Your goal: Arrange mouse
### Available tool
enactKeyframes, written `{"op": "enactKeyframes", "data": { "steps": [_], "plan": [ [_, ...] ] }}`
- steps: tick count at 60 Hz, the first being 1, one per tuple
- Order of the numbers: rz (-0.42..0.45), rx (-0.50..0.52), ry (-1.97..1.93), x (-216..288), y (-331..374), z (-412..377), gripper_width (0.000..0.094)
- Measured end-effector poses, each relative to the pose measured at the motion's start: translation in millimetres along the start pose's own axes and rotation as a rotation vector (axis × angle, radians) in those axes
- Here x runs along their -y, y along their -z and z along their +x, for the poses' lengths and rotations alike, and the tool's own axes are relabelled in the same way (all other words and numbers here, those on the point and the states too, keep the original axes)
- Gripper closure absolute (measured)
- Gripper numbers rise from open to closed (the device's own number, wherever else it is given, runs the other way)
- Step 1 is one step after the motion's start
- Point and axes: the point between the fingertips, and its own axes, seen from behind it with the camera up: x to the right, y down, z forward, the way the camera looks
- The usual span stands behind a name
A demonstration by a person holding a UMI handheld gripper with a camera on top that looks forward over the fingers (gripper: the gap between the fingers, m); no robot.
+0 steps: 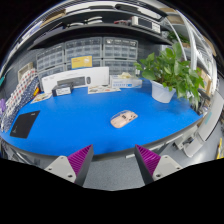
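A: Reaching next; the gripper (114,160) has its fingers spread apart, empty; the mouse (124,119) lies on the blue table (70,125), well beyond them.

B: Approach low, I'd say; straddle its sides squarely.

A pale beige mouse (124,119) on a bright blue mat (80,122); purple-padded tongs (114,160).

no readable text, labels or numbers anywhere
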Motion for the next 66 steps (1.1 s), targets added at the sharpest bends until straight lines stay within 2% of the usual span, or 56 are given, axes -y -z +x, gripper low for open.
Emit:
{"op": "enactKeyframes", "data": {
  "steps": [22, 35, 38, 48, 50, 58, 59, 60, 61, 62, 63, 66],
  "plan": [
    [-0.073, 0.086, 0.017, 54.3, -121.1, 16.5, 0.0086],
    [-0.077, 0.153, 0.039, 82.9, -160.3, -7.3, 0.0136],
    [-0.084, 0.157, 0.054, 87.6, -168.7, -9.4, 0.0167],
    [-0.088, 0.135, 0.069, 92.5, -182.5, -9.8, 0.0374],
    [-0.087, 0.136, 0.071, 93.3, -183.4, -9.2, 0.0458],
    [-0.083, 0.143, 0.105, 92.8, -183.8, -11.8, 0.0528],
    [-0.087, 0.143, 0.105, 92.8, -183.5, -10.8, 0.0529],
    [-0.086, 0.143, 0.105, 93.0, -183.5, -10.9, 0.0477],
    [-0.087, 0.143, 0.105, 92.8, -183.6, -11.3, 0.0557],
    [-0.09, 0.142, 0.107, 92.2, -183.4, -11.5, 0.0507],
    [-0.091, 0.142, 0.106, 92.3, -183.5, -11.8, 0.0587],
    [-0.106, 0.134, 0.1, 91.1, -183.2, -11.2, 0.0608]
  ]
}}
